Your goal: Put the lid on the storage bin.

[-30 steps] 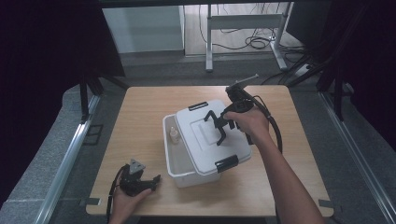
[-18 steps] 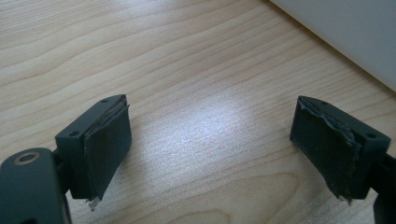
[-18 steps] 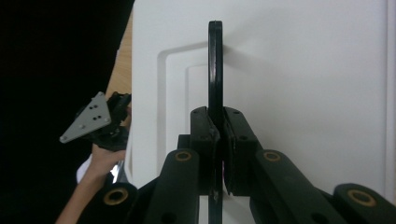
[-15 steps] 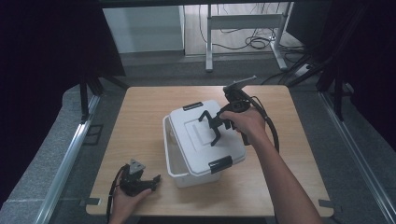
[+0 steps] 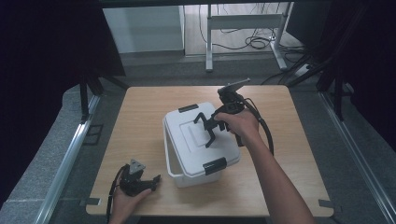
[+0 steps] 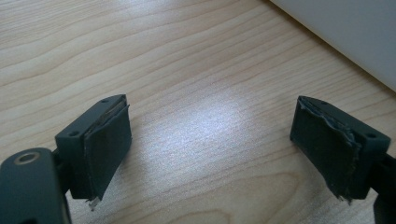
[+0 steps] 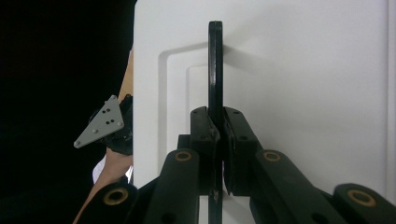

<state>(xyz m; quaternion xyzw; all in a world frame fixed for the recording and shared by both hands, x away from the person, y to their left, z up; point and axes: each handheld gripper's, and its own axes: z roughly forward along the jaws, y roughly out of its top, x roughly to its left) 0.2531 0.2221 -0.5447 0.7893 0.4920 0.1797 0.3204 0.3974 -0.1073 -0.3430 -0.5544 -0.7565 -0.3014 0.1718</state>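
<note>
At the near left corner of the wooden table [image 5: 140,121], the left gripper [image 5: 148,181] rests on the surface in the person's left hand [image 5: 125,201], its jaws spread wide with only bare wood between them and the wall of the white box [image 6: 345,32] just beyond. Near the table's centre, the white box [image 5: 198,140] carries its lid, with a black latch [image 5: 215,165] on the near side and another on the far side. The right gripper [image 5: 208,128], held in the right hand [image 5: 240,125] above the lid, is pinching the lid's thin black handle [image 7: 215,65], jaws pressed against both faces.
</note>
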